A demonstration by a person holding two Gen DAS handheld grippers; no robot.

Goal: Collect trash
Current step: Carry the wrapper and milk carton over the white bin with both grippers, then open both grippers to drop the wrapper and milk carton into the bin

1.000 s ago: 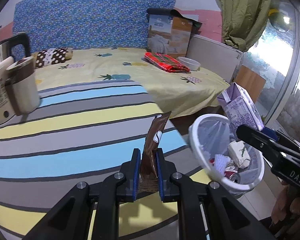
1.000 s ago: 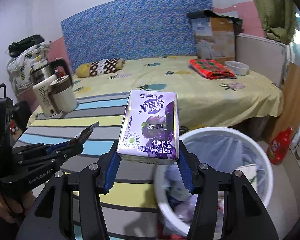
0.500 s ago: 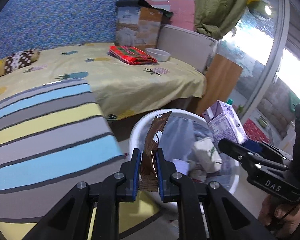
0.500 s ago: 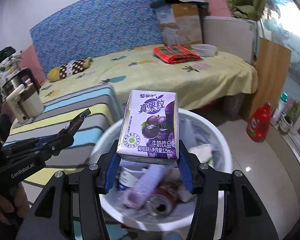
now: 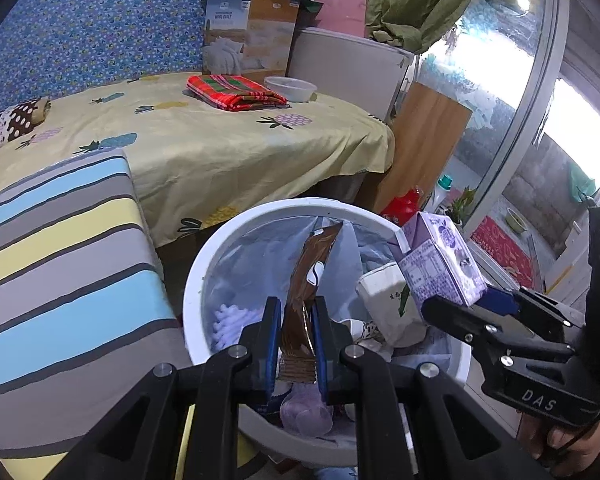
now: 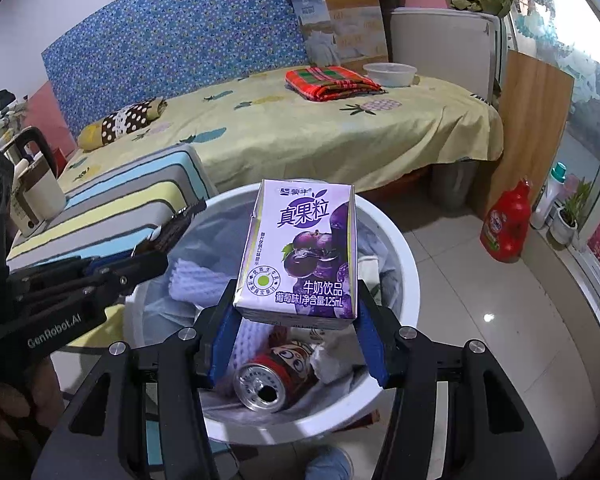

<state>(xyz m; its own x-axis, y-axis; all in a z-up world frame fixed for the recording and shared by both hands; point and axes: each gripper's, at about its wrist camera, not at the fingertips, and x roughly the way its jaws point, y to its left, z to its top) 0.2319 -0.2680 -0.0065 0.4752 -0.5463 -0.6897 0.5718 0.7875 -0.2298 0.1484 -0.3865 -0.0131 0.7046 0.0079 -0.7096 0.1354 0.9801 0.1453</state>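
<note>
My left gripper (image 5: 294, 340) is shut on a brown snack wrapper (image 5: 308, 280) and holds it upright over the white trash bin (image 5: 204, 264). My right gripper (image 6: 298, 344) is shut on a purple milk carton (image 6: 304, 256) and holds it above the same bin (image 6: 408, 264). The bin holds a red can (image 6: 276, 376), white foam netting (image 6: 188, 280), a paper cup (image 5: 384, 300) and other rubbish. The carton also shows in the left wrist view (image 5: 440, 264), and the left gripper with its wrapper shows in the right wrist view (image 6: 168, 236).
A striped table (image 5: 60, 248) stands left of the bin, with a kettle and a mug (image 6: 36, 196) on it. Behind is a bed with a yellow sheet (image 6: 340, 128). A red detergent bottle (image 6: 506, 228) stands on the tiled floor to the right.
Both grippers have moved from over the striped table to above the bin, each still holding its item. The bin's contents now show directly below them.
</note>
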